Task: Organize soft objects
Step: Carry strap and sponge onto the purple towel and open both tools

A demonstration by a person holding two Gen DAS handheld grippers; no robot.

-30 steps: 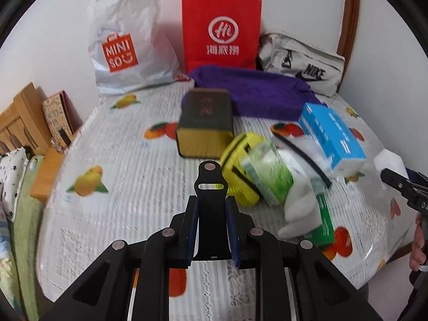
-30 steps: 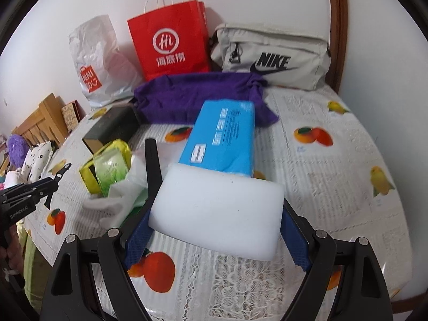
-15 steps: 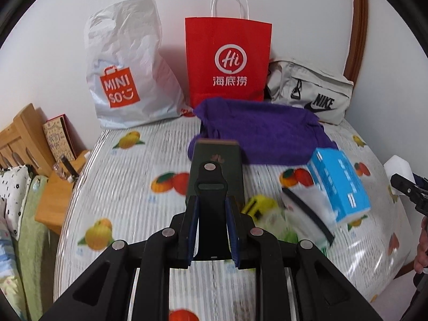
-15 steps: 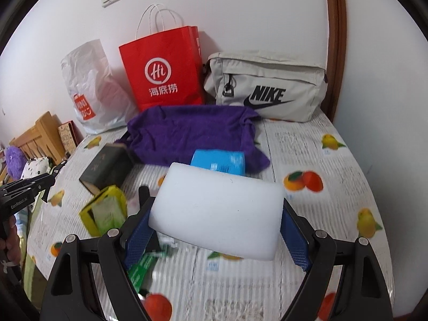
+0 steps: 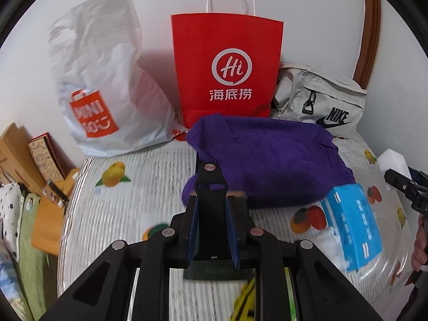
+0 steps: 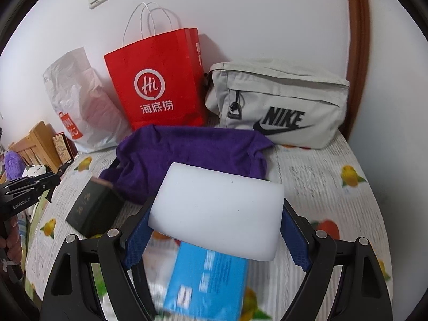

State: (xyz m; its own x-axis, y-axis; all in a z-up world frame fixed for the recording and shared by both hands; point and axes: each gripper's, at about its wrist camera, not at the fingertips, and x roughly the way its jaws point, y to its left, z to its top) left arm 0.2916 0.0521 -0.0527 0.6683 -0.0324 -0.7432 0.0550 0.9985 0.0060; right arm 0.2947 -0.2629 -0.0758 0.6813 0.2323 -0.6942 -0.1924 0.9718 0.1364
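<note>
The right tool (image 6: 216, 236) is clamped on a white rectangular foam sponge (image 6: 218, 211), its blue pads (image 6: 136, 240) pressing the sponge's two short ends; the sponge is held above the surface (image 6: 321, 187), which is covered with a fruit-print plastic cloth. In the right wrist view, a blue tissue pack (image 6: 206, 281), blurred, lies under the sponge at 6 o'clock. At 12 o'clock from the sponge lies a crumpled purple fabric towel (image 6: 187, 152), and a dark rectangular box (image 6: 92, 208) sits at 9 o'clock, its far corner at the towel's edge.

The left tool (image 5: 211, 214) has its fingers drawn close together around its own black centre piece, with nothing else held. In its view the purple towel (image 5: 267, 157) lies just ahead, at 1 o'clock. The blue pack (image 5: 353, 224) lies at 3 o'clock, and the white sponge (image 5: 393, 160) shows at the right edge.

Along the wall behind the towel stand three bags: a white crinkled plastic shopping bag with an orange logo (image 5: 107, 80) at 10 o'clock, a red paper bag with white handles (image 5: 227, 67) at 12, and a grey fabric sling bag with black lettering (image 5: 321, 99) at 2 o'clock.
</note>
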